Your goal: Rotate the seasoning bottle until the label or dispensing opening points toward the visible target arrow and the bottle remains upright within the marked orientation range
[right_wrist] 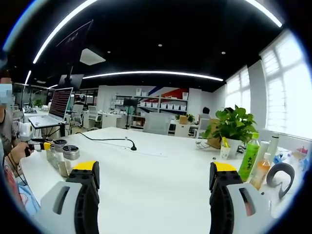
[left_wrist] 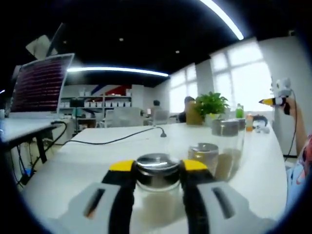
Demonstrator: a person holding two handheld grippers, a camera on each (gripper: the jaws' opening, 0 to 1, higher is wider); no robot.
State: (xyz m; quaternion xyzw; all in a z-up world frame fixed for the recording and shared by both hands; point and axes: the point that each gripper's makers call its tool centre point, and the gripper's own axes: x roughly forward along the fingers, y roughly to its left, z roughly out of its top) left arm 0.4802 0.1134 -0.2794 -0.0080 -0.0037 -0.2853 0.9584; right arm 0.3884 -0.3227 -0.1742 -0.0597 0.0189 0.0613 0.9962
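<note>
On the white table point(left_wrist: 97, 156), the left hand-held gripper point(left_wrist: 157, 168) pinches the seasoning bottle point(left_wrist: 157, 183) just under its metal cap, the bottle upright, holding pale contents. Two more jars point(left_wrist: 222, 146) stand just behind it to the right, with a black cable point(left_wrist: 117, 140) and a potted plant point(left_wrist: 211, 105) farther back. The right hand-held gripper point(right_wrist: 154, 178) is spread wide over bare table, green and orange drink bottles point(right_wrist: 253, 161) near its right jaw.

Open-plan office. Long white table point(right_wrist: 161, 170) w/ black cable point(right_wrist: 109, 140) lying across it. Open laptop point(right_wrist: 56, 109) on desk at left. Office chairs point(right_wrist: 157, 124) further back; shelves w/ white boxes point(right_wrist: 165, 105) along rear wall. Linear ceiling lights point(right_wrist: 151, 73) on dark ceiling, big windows point(right_wrist: 287, 97) at right. Potted plant point(right_wrist: 233, 126) on table. People seated in bkgd point(left_wrist: 187, 108).
</note>
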